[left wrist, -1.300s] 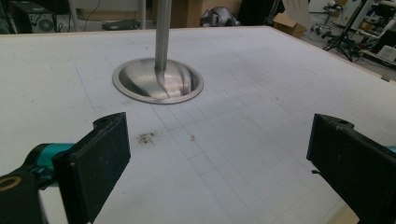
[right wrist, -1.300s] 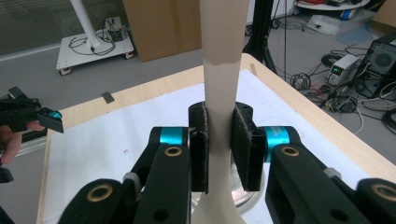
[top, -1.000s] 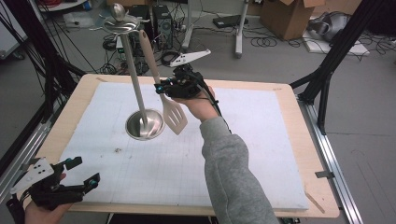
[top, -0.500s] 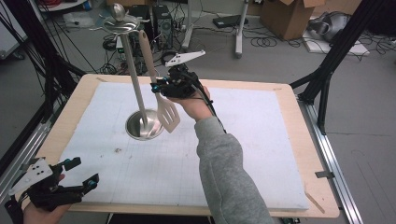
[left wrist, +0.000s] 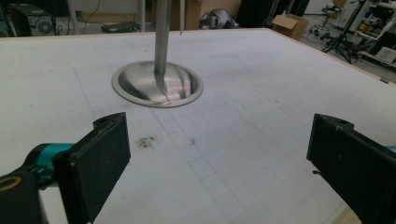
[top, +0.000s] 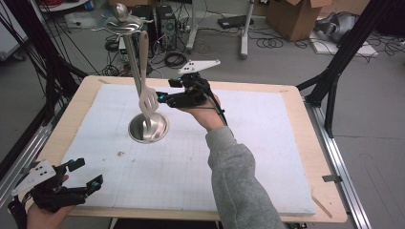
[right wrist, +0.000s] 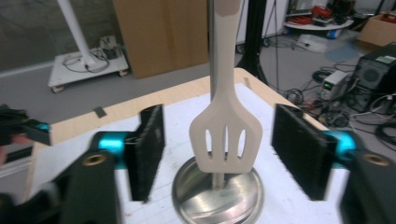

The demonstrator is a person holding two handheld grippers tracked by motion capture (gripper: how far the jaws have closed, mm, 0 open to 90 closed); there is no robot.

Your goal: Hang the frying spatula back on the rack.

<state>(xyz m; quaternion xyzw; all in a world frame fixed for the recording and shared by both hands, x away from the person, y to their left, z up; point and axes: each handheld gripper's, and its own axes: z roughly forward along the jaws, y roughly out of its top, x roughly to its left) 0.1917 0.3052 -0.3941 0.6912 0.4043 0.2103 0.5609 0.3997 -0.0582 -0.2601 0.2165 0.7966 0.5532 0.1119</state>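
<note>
At the rack, spatula [top: 149, 101] hangs free — right gripper [top: 162, 98] has just let go.
Its jaws have just been opening: in the right gripper view the black pads [right wrist: 152, 149] stand spread on either side of the slotted blade, a gap on both sides, nothing pinched. The spatula hangs upright from the top disc of the steel stand [top: 134, 71], blade just above the round base [top: 148, 128] — hung, my guess, so its own weight keeps it plumb beside the pole. Gripper stays level with the blade, likely so it can back straight out without knocking it. Left gripper [top: 79, 174] sits at the near-left table [top: 286, 100] corner, jaws wide apart, empty — parked well clear of the stand.
</note>
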